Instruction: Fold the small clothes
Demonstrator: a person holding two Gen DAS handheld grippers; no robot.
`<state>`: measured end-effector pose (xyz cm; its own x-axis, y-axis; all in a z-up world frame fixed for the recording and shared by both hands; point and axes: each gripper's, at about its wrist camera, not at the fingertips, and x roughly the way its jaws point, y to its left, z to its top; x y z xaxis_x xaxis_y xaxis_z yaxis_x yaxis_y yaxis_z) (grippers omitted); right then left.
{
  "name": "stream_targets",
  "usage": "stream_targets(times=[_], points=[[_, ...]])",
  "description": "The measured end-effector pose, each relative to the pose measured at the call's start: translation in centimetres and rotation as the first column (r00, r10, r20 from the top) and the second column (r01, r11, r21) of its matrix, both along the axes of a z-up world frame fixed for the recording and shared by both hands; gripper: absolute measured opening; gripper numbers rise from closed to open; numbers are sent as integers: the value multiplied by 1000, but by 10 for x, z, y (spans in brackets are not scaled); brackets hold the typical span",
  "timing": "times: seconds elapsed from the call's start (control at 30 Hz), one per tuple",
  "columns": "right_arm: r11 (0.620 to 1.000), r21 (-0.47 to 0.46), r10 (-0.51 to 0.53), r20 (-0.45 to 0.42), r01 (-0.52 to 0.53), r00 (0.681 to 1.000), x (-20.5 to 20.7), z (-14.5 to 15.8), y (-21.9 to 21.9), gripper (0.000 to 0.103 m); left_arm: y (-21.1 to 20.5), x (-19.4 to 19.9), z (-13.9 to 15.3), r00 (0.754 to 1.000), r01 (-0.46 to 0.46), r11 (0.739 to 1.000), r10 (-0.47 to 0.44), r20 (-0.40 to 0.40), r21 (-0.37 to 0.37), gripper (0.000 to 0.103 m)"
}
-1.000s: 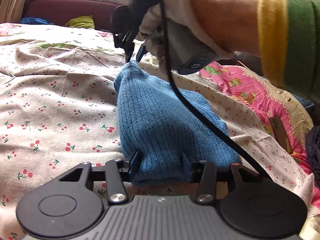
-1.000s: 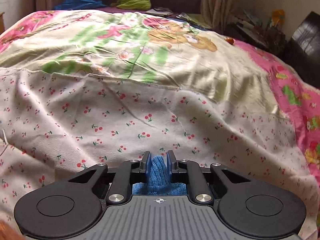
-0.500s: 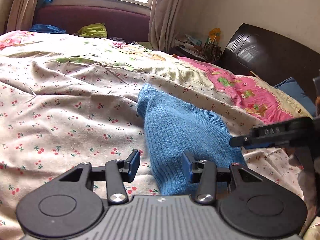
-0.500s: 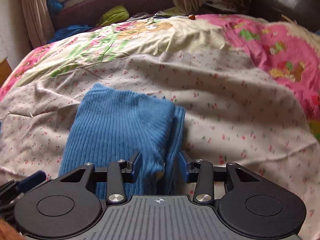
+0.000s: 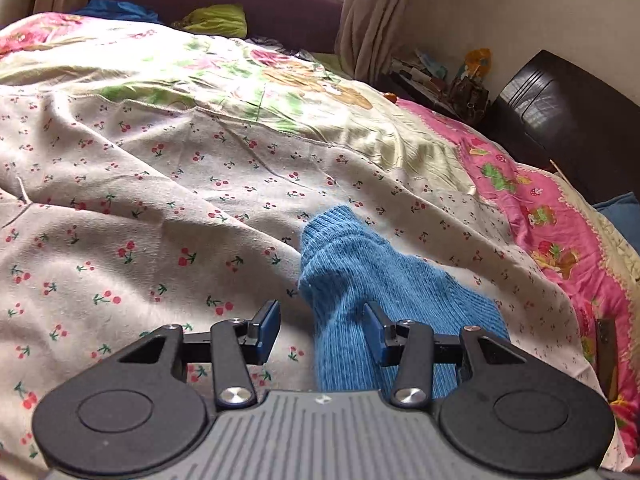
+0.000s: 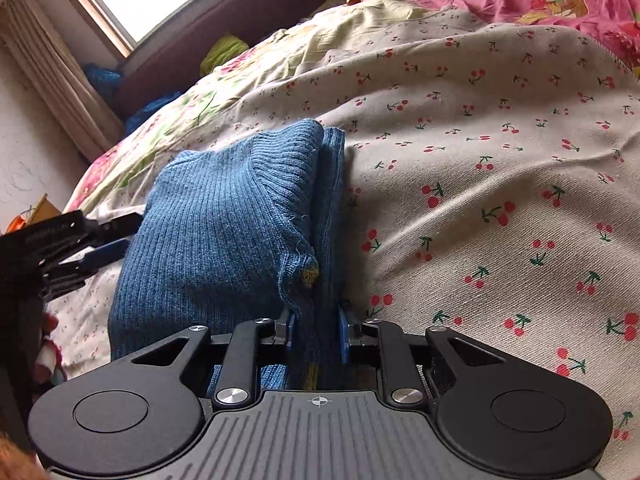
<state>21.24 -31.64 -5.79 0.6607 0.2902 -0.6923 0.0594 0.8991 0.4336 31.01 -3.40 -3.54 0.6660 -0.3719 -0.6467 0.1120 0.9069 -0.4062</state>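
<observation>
Right gripper [image 6: 314, 330]: my blue pads have just been closing; they now pinch the near right-hand edge of the folded blue ribbed knit garment [image 6: 216, 232]; a thick fold of layers stands between them.

Left gripper [image 5: 320, 330]: jaws stand about half open and grip nothing; the left pad hangs over bare sheet; the right pad sits over the knit; I cannot tell whether it touches the wool.

Left gripper seen from my right camera [image 6: 96, 254]: it sits just beside the garment's left edge.

Garment from the left view [image 5: 384, 280]: it runs from between my fingers away and to the right; its far end rises into a rounded hump; its left edge falls in the gap between the jaws.

Garment from the right view: a folded block with a ribbed band lying across the top; a small yellowish spot [image 6: 309, 275] shows at the seam near my pads.

Bedding: the garment lies on a cream sheet printed with red cherries [image 6: 500, 200]; past it a floral quilt with a pink border [image 5: 532, 208].

Room: a window with beige curtains [image 6: 132, 4] beyond the bed; a dark wooden headboard [image 5: 568, 108] to the right.
</observation>
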Motion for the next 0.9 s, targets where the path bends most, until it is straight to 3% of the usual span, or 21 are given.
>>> stream_targets(times=[0.2, 0.27, 0.4, 0.47, 0.57, 0.73, 0.83, 0.9], points=[[997, 77, -21, 13, 20, 1000, -6, -6, -11, 18, -22, 53, -10, 996, 26, 998, -21, -87, 61, 56], [998, 57, -14, 28, 13, 1000, -8, -5, -9, 18, -25, 59, 0, 999, -6, 996, 11, -52, 94, 56], [998, 63, 5, 38, -7, 999, -11, -3, -11, 20, -26, 54, 31, 994, -94, 961, 74, 86, 258, 54], [996, 83, 3, 48, -7, 999, -14, 4, -16, 28, -22, 41, 40, 994, -78, 962, 54, 100, 261, 54], [998, 60, 4, 92, -9, 996, -23, 19, -19, 28, -14, 3, 45, 994, -17, 968, -10, 105, 251, 55], [1000, 28, 11, 107, -14, 994, -20, 29, -14, 28, -16, -57, 30, 991, 91, 961, -113, 70, 263, 56], [997, 83, -1, 79, -6, 997, -12, 25, -11, 29, -20, -68, 17, 992, 103, 968, -116, 44, 227, 56], [999, 41, -14, 20, 13, 1000, -6, 17, -6, 29, -20, -69, 9, 993, 102, 967, -112, 31, 235, 57]])
